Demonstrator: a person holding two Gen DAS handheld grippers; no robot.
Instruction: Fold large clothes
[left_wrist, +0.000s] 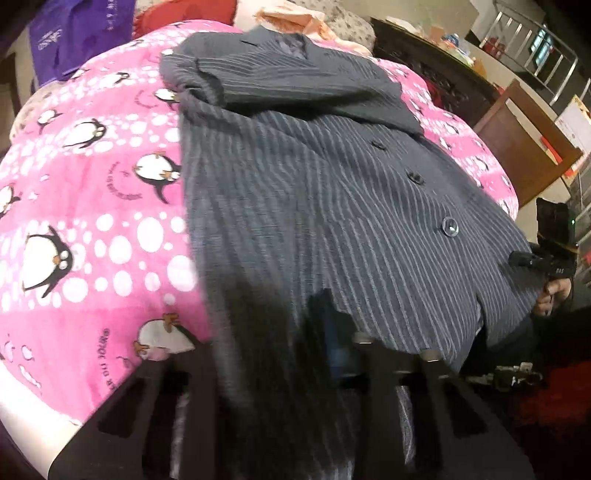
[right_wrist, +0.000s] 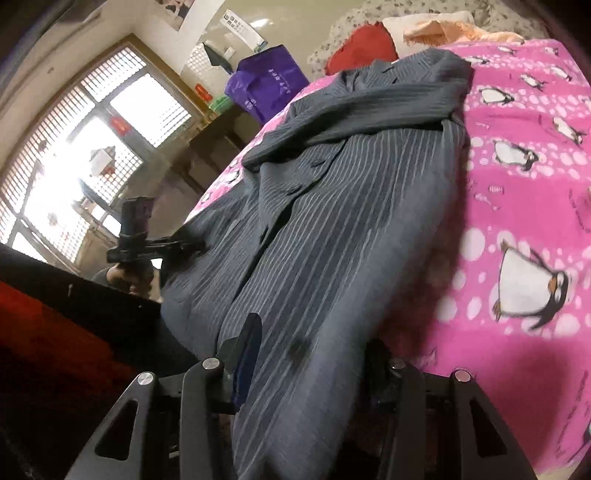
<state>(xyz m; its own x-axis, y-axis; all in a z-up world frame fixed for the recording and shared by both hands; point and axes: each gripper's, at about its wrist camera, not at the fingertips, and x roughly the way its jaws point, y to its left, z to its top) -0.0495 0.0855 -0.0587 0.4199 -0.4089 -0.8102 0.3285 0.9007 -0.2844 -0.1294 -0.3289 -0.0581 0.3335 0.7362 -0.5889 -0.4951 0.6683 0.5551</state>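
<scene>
A grey pinstriped jacket (left_wrist: 332, 192) lies front up, buttoned, on a pink penguin blanket (left_wrist: 92, 192), with one sleeve folded across its chest (right_wrist: 376, 103). My left gripper (left_wrist: 284, 314) is at the near hem. The cloth drapes over and between its fingers, which are shut on it. From the right wrist view the left gripper (right_wrist: 188, 245) bites the jacket's (right_wrist: 332, 221) left edge. My right gripper (right_wrist: 310, 343) holds the hem too. Its blue-padded finger (right_wrist: 247, 347) presses the bunched cloth and the other finger is hidden under it. In the left wrist view it (left_wrist: 517, 258) meets the jacket's right edge.
The blanket (right_wrist: 517, 184) covers a bed. A purple bag (right_wrist: 266, 85), a red cushion (right_wrist: 365, 48) and peach cloth (right_wrist: 436, 33) lie at its far end. A dark wooden cabinet (left_wrist: 436, 85) and a chair (left_wrist: 524, 147) stand beside it. A window (right_wrist: 74, 158) is to the left.
</scene>
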